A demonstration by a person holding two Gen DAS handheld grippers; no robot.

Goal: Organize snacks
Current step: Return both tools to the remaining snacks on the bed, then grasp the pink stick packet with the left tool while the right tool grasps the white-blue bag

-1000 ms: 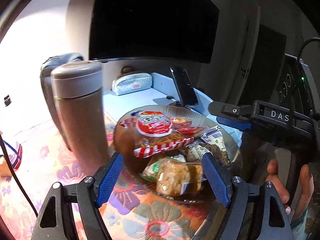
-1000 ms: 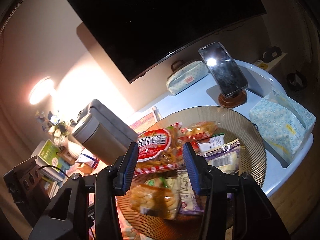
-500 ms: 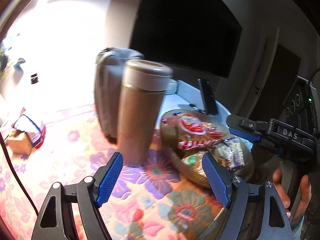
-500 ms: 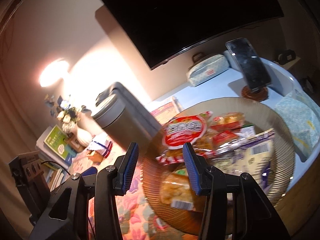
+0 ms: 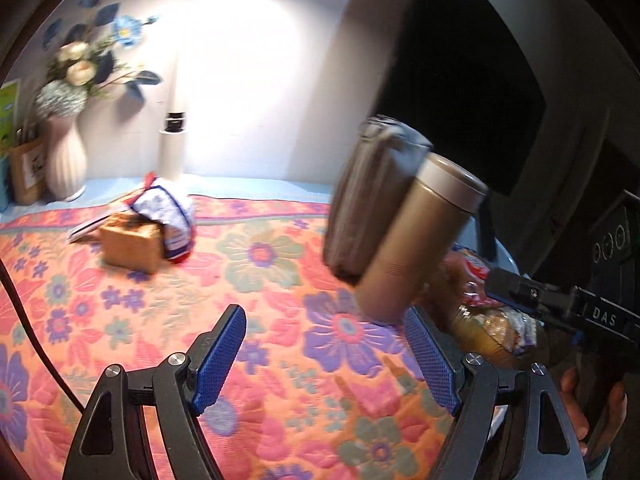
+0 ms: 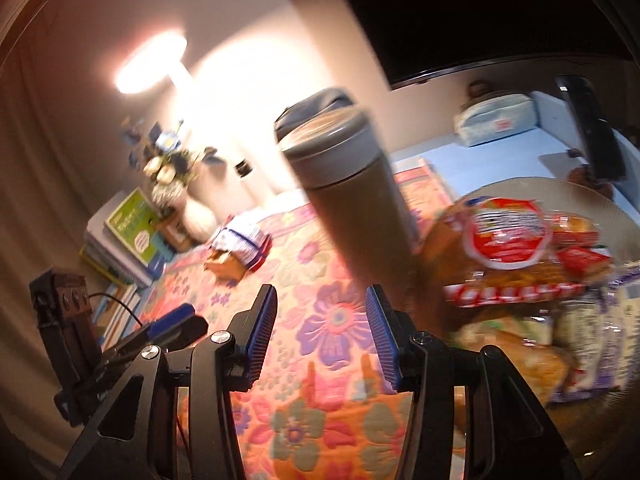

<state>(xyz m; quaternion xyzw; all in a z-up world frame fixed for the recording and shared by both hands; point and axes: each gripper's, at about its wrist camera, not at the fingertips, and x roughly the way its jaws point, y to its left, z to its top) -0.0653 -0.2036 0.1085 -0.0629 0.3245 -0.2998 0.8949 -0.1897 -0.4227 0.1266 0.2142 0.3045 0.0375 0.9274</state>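
A brown glass plate (image 6: 520, 186) piled with several snack packets, a red-and-white one (image 6: 508, 236) on top, sits at the right of the right wrist view. In the left wrist view only its packets (image 5: 496, 328) show at the right edge. On the floral cloth farther left lie a blue-white snack bag (image 5: 168, 216) and a tan box (image 5: 132, 244), which also show in the right wrist view (image 6: 240, 240). My left gripper (image 5: 324, 364) is open and empty above the cloth. My right gripper (image 6: 320, 336) is open and empty, also above the cloth.
A tan thermos (image 5: 420, 240) with a grey lid (image 6: 328, 140) stands beside the plate, a grey bag (image 5: 368, 184) behind it. A vase of flowers (image 5: 68, 136), a lamp (image 6: 152, 64), stacked books (image 6: 128, 232), a pouch (image 6: 496, 120) and a phone on a stand (image 6: 596, 132) line the back.
Both grippers have swung left, away from the plate. The plate has slid to the right edge of both views; the cloth, snack bag and vase have come into view. Both stay open.
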